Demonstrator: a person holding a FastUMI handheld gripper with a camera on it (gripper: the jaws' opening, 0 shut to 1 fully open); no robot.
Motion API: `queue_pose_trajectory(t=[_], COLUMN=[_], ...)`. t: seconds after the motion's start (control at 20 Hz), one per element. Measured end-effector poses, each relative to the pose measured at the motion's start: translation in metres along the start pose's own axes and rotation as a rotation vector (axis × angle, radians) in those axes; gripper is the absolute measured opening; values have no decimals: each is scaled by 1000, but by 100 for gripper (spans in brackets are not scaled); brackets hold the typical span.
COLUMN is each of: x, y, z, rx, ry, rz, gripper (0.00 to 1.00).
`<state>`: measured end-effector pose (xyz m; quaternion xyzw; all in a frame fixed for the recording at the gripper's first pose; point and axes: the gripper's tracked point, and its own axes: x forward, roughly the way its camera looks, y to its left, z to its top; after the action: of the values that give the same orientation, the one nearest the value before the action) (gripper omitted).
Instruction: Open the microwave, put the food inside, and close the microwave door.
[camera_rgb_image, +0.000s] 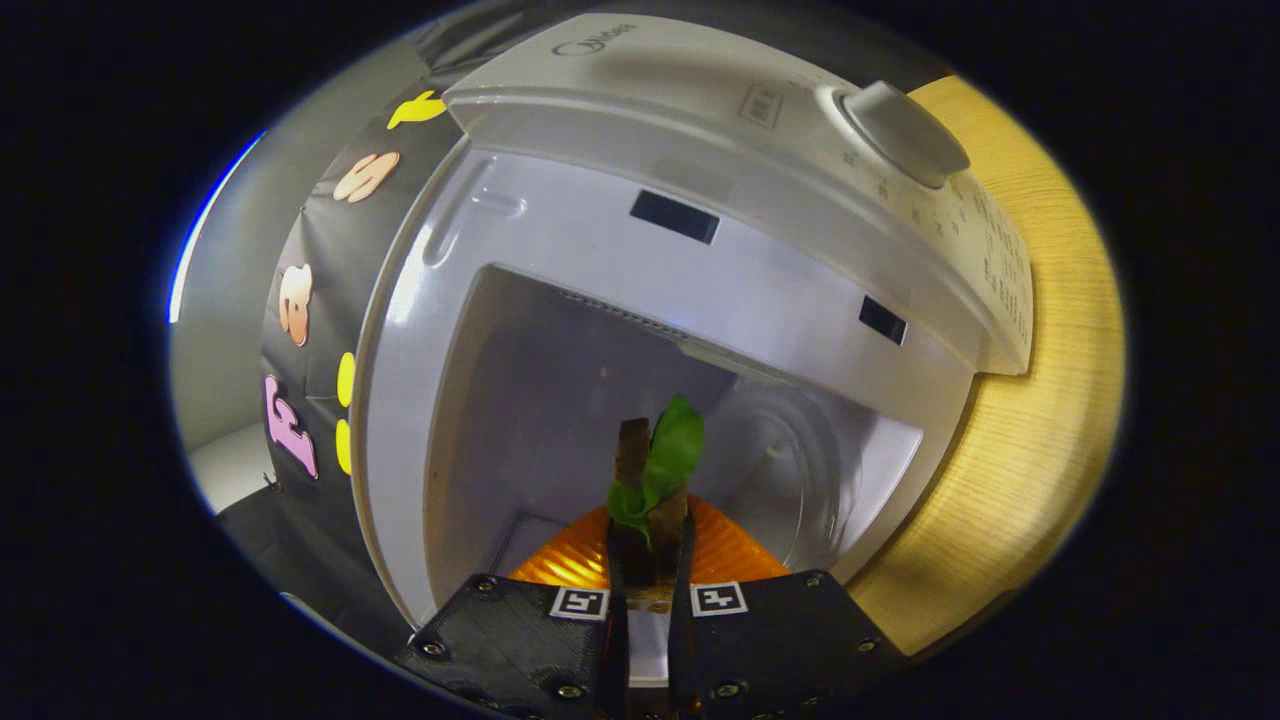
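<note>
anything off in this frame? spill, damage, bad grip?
Nothing stands out. Claw is shut on the pumpkin's stem, pumpkin hanging just ahead of the open microwave; cavity looks clean, no spill or visible damage.

The gripper-mounted fisheye camera looks forward along the gripper (648, 560), tilted sideways and held close to the open microwave (700, 250), whose cavity lies just beyond the fingertips; the wooden table (1040, 420) runs past the microwave's far side.

Microwave (760, 170) white, grey cavity, two black slots. Pumpkin (720, 555) ribbed orange, brown stem (632, 450), green leaf (672, 450). Table (1050, 420) light wood grain.
</note>
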<state>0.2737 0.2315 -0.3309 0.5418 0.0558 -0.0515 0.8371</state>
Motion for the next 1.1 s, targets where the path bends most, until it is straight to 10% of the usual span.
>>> queue_pose_trajectory(t=[0.25,0.6,0.8,0.9,1.1], x=[19,8,-5,-16,-36], y=[-10,-21,-12,-8,-5], z=[-11,8,22,24,26], rx=[-26,-134,-232,-295,-394], ry=[-9,35,30,52,109], rz=[-36,-80,-79,-58,-70], gripper=[16,53,55,90,95])
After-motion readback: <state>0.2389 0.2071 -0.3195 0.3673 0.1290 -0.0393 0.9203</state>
